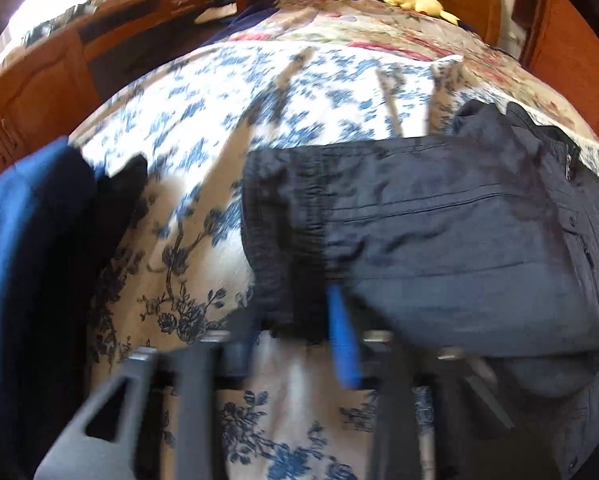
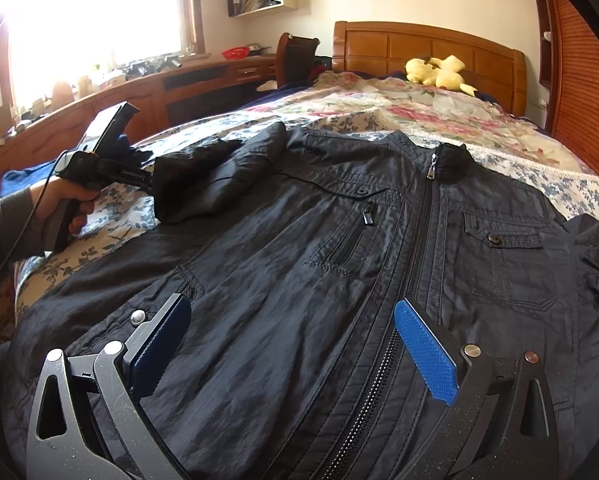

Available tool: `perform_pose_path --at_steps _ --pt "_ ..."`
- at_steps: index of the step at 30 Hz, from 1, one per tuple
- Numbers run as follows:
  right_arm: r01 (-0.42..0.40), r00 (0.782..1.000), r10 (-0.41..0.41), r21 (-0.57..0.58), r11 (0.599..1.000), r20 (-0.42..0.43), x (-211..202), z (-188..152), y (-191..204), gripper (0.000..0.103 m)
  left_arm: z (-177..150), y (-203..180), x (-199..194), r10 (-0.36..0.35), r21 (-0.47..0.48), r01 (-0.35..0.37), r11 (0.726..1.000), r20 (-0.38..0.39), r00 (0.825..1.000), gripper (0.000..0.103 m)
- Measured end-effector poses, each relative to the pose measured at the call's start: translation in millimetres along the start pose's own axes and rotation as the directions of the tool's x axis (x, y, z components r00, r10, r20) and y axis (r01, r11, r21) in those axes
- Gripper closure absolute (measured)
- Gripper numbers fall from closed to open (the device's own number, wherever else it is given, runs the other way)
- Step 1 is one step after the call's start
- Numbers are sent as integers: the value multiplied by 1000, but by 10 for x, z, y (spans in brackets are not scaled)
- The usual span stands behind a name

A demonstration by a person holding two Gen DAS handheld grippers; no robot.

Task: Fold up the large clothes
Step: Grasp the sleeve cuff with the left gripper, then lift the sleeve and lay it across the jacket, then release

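A black zip-up jacket [image 2: 339,248] lies face up on the bed, collar toward the headboard. My left gripper [image 1: 295,320] is shut on the cuff of its left sleeve [image 1: 291,240] and holds it lifted over the floral bedspread; the view is motion-blurred. In the right wrist view the left gripper [image 2: 149,180] sits at the sleeve end [image 2: 203,184], held by a hand. My right gripper [image 2: 291,340] is open and empty, hovering low over the jacket's lower front, its blue pads [image 2: 427,356] on either side of the zipper area.
A blue-and-white floral bedspread [image 1: 203,92] covers the bed. A blue garment [image 1: 23,240] lies at the left edge. A yellow plush toy [image 2: 439,72] sits by the wooden headboard [image 2: 427,48]. A wooden desk [image 2: 139,92] runs along the left, a wardrobe [image 2: 579,80] on the right.
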State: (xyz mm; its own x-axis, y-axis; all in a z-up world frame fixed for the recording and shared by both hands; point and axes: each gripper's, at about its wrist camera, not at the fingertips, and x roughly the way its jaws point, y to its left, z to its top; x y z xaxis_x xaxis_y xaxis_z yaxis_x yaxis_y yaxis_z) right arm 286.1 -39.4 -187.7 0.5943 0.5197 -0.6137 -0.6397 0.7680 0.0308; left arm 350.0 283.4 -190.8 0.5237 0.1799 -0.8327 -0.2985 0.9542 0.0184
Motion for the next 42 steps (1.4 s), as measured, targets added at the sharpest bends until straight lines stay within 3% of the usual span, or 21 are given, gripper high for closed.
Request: perform_pose_path --at_steps 3,10,16,23,27,34,40,42 --pt "1 1000 -1 -3 1000 -4 15 0 5 0 107 -239 -265 70 84 -75 994 61 996 93" --pt "0 1000 0 13 1000 9 -82 8 -37 0 335 -802 -1219 -15 148 -19 989 223 975 94" --pt "18 999 -19 18 1000 45 -368 -21 -160 0 281 -1270 -1851 -111 223 38 974 323 940 94" --pt "52 996 -57 72 996 72 -724 -145 -477 0 6 -1740 -2143 -230 303 124 945 344 910 94" --pt "96 992 -102 85 992 68 -894 -287 -597 0 -258 -1911 -2211 -284 326 176 929 324 902 94" --pt "154 988 -154 116 981 -9 -1141 -499 -774 0 -734 -2088 -2352 -293 358 165 919 340 894 93" --pt "195 981 -195 79 978 -6 -1404 -495 -743 0 -997 -2038 -2456 -356 360 236 903 317 879 77" --pt "191 981 -192 82 978 5 -1456 -474 -696 0 -1107 -1989 -2508 -365 363 244 899 319 874 68"
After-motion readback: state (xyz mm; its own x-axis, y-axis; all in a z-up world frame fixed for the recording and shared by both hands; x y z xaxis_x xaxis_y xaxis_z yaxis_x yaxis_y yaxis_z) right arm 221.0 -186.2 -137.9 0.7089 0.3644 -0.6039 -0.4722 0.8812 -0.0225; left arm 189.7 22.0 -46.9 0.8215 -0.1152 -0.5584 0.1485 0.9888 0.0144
